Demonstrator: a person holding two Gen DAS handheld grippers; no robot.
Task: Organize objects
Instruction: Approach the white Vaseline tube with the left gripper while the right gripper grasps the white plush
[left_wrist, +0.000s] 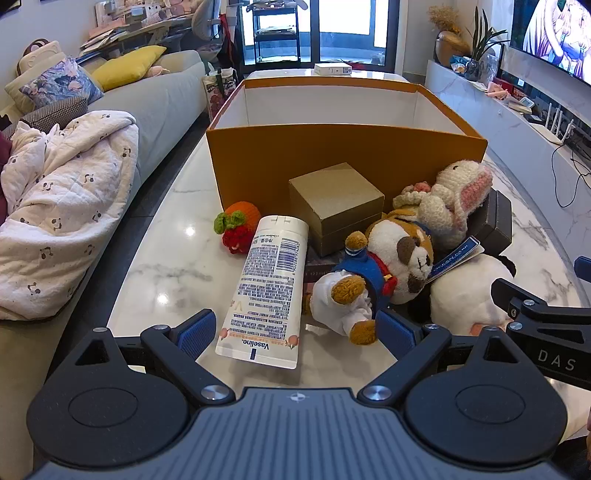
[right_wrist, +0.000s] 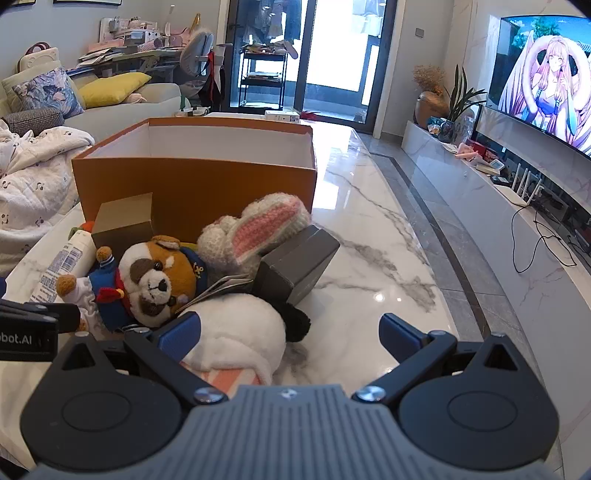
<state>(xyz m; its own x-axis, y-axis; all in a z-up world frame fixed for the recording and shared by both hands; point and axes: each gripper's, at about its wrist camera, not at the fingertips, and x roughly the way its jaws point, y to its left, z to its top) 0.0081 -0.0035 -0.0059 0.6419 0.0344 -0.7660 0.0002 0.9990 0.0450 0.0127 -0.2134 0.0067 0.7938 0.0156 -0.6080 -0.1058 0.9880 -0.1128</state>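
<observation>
The lotion tube (left_wrist: 264, 291) lies lengthwise between the wide-open left gripper (left_wrist: 295, 332) fingers, cap toward the orange box (left_wrist: 343, 162); right gripper (right_wrist: 291, 338) also wide, empty.

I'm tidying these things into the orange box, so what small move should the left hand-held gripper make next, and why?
Probably ease the left hand-held gripper forward and close on the Vaseline bottle. Its jaws are open with the bottle's near end lying between them, and the orange box behind it stands open.

Toys (left_wrist: 388, 266), bottle (left_wrist: 267, 284) before open orange box (left_wrist: 343, 155)
</observation>
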